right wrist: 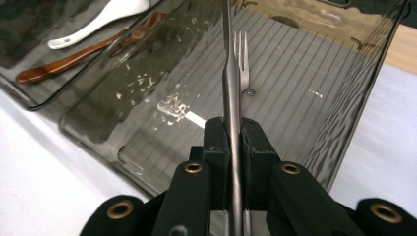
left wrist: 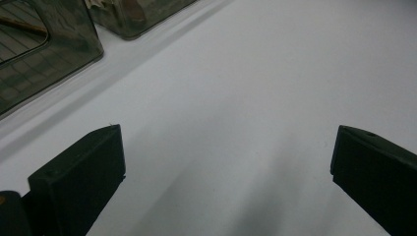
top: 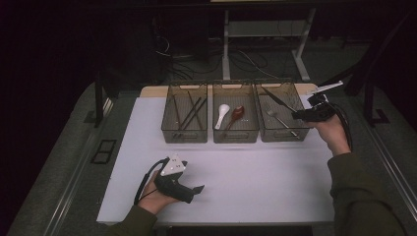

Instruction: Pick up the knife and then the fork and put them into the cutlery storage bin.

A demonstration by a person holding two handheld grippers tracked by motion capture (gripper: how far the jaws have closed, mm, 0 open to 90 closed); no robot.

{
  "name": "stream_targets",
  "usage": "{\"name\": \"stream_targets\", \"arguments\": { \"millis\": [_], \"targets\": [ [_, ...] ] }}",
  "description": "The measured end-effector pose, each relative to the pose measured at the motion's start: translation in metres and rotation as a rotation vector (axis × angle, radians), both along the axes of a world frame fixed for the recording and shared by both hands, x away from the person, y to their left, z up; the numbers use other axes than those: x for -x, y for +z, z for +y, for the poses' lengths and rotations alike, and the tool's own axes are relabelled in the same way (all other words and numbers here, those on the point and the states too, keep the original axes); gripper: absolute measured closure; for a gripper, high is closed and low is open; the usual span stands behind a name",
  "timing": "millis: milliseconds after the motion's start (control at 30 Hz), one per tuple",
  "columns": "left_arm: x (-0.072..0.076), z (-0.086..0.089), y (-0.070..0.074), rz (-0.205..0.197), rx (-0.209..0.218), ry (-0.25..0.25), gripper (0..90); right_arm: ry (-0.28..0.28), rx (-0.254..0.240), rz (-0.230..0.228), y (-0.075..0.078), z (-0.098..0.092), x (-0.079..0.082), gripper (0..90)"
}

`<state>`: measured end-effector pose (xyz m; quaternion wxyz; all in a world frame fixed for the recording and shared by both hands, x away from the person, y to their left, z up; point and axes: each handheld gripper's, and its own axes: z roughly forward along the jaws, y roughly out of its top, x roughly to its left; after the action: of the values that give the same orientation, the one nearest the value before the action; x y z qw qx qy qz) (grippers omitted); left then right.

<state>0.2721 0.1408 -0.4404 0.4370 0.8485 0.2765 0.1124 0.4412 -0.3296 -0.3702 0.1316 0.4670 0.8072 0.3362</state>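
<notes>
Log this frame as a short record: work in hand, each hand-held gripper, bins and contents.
work: sorting cutlery into bins
right hand-held gripper: shut on a fork, over the right bin
left hand-held gripper: open, nothing between the jaws, low over the white mat
left bin: chopsticks
middle bin: white spoon, brown spoon
right bin contents: a metal utensil
</notes>
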Motion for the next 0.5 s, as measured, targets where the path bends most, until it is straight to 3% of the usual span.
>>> {"name": "stream_targets", "arguments": {
  "millis": [267,500],
  "targets": [
    [0.0,-0.001,-0.001,0.006,-0.001,-0.004,0.0,-0.004,0.061,0.048,-0.008,0.012,-0.016,82.5],
    [0.0,-0.002,-0.001,0.008,-0.008,-0.012,0.0,-0.004,0.086,0.085,-0.015,0.022,-0.025,82.6]
  ]
}}
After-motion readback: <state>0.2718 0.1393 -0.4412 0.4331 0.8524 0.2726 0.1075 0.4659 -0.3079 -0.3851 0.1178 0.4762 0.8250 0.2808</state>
